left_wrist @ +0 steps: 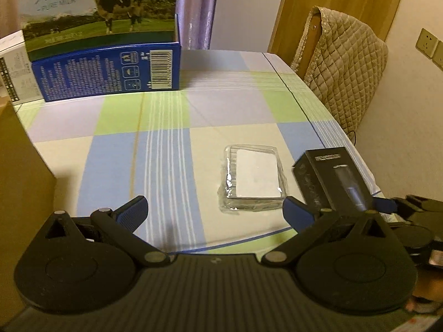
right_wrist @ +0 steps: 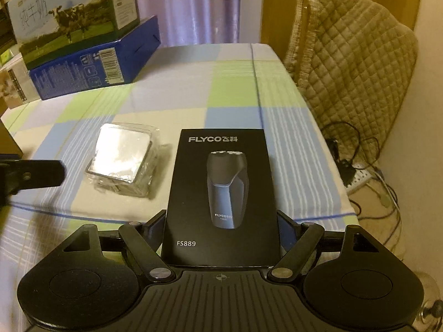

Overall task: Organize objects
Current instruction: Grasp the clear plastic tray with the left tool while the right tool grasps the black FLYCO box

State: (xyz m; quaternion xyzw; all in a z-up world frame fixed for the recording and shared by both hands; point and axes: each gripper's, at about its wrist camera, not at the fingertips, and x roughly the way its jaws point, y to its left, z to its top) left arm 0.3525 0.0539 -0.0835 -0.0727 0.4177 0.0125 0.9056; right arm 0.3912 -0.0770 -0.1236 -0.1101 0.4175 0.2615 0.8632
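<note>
Here, in the left wrist view, two loose items show at the near right of the table [left_wrist: 166, 144]: one clear plastic-wrapped packet with a white rectangular face [left_wrist: 253, 178] lying flat, and one black rectangular shaver box [left_wrist: 333, 178] raised just to its right; at the far left stand stacked cartons, a blue printed carton [left_wrist: 108, 70] under a milk carton with a cow picture [left_wrist: 97, 8]; the table wears a checked cloth of blue, green and cream squares, with one quilted beige chair cover [left_wrist: 346, 63] against a wooden door behind; the left gripper [left_wrist: 216, 213] hangs with its blue-padded fingers wide apart, holding nothing, the packet just ahead between them.

In the right wrist view, the same count holds: one packet [right_wrist: 121, 157] lying on the cloth, one shaver box [right_wrist: 221, 191] marked FLYCO and FS889, and the blue carton [right_wrist: 94, 69] beneath the milk carton [right_wrist: 63, 19]; cables and a white power strip [right_wrist: 362, 177] lie on the floor beside the chair cover [right_wrist: 357, 55]; the right gripper [right_wrist: 221, 229] is clamped on the near end of the box, a finger against each long side, holding it over the table's near edge, just right of the packet.
</note>
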